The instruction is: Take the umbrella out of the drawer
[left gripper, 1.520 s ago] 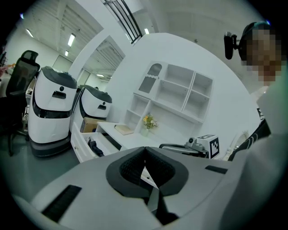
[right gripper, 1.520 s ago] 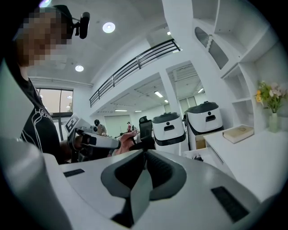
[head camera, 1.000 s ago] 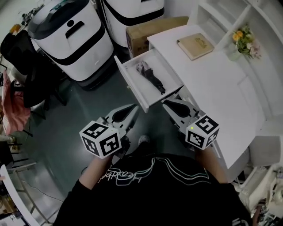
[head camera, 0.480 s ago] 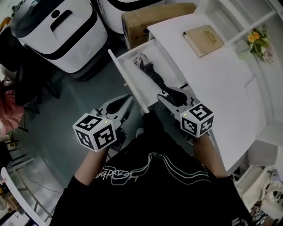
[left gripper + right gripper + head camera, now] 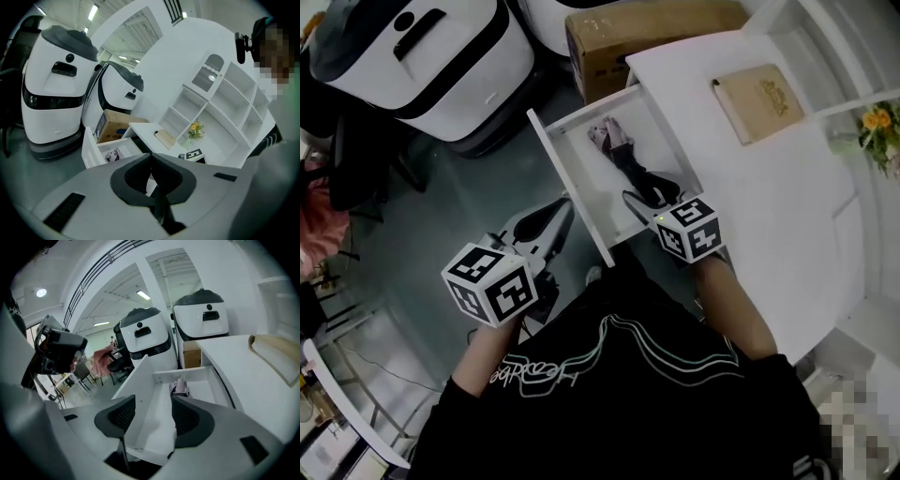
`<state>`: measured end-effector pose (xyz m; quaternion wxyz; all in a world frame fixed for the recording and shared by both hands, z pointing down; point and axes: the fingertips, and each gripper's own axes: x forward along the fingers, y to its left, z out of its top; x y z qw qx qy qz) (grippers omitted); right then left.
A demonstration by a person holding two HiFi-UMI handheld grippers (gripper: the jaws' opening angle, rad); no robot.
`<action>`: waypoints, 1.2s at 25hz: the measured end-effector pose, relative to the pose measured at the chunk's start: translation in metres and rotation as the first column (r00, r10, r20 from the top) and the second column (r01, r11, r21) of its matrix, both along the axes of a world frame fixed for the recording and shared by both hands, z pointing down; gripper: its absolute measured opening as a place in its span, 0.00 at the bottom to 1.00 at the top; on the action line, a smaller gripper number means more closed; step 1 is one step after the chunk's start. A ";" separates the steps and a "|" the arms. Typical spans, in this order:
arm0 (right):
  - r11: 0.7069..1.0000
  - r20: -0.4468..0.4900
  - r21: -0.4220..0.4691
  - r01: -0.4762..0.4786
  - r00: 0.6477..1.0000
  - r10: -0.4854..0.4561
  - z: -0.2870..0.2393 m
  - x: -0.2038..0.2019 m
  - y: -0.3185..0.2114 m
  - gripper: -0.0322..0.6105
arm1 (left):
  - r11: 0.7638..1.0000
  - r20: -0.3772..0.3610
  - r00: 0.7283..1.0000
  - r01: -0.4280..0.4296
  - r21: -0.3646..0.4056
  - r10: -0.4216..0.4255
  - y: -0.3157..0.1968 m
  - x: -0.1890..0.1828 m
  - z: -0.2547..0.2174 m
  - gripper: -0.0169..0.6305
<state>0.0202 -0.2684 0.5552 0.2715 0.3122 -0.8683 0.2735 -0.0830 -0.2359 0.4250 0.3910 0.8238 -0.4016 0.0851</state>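
The white drawer [image 5: 574, 202] stands pulled out of the desk. A dark folded umbrella [image 5: 630, 161] with a pale pinkish end lies in it lengthwise. My right gripper [image 5: 649, 195] reaches down into the drawer over the umbrella's near end, its jaws opening and touching nothing. In the right gripper view, the right gripper [image 5: 152, 411] shows drawer floor between its pads, and the umbrella [image 5: 179, 389] peeks out past the right pad. My left gripper [image 5: 555, 217] hangs outside the drawer, left of its front panel, shut and holding nothing. The left gripper [image 5: 151, 174] faces the drawer [image 5: 91, 150].
A cardboard box [image 5: 647, 37] and two white machine bases [image 5: 422, 56] stand on the floor beyond the drawer. On the desk top [image 5: 750, 206] lie a tan book [image 5: 766, 98] and flowers [image 5: 881, 127]. Shelves rise at the desk's back. The person's torso fills the bottom.
My right gripper has gone forward and down from the drawer's front edge into the drawer, and its jaws have spread apart. The left gripper has moved a little forward beside the drawer.
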 end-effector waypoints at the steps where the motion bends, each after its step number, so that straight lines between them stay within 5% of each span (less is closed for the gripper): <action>1: 1.000 -0.023 -0.012 0.009 1.000 -0.009 0.011 0.000 -0.007 0.41 | 1.000 0.000 1.000 0.010 -0.007 -0.010 -0.006 -0.001 0.003 0.06; 7: 0.999 -0.180 -0.033 -0.023 0.984 0.017 0.078 0.002 -0.048 0.41 | 0.997 0.004 0.998 0.063 -0.050 -0.063 -0.038 -0.016 0.024 0.06; 14: 0.993 -0.323 -0.110 0.036 0.944 -0.070 0.148 -0.003 -0.071 0.42 | 0.990 0.012 0.994 0.108 -0.088 -0.108 -0.065 -0.034 0.043 0.06; 30: 0.976 -0.443 -0.209 0.055 0.885 -0.145 0.217 -0.005 -0.084 0.42 | 0.975 0.034 0.985 0.172 -0.140 -0.169 -0.084 -0.064 0.074 0.06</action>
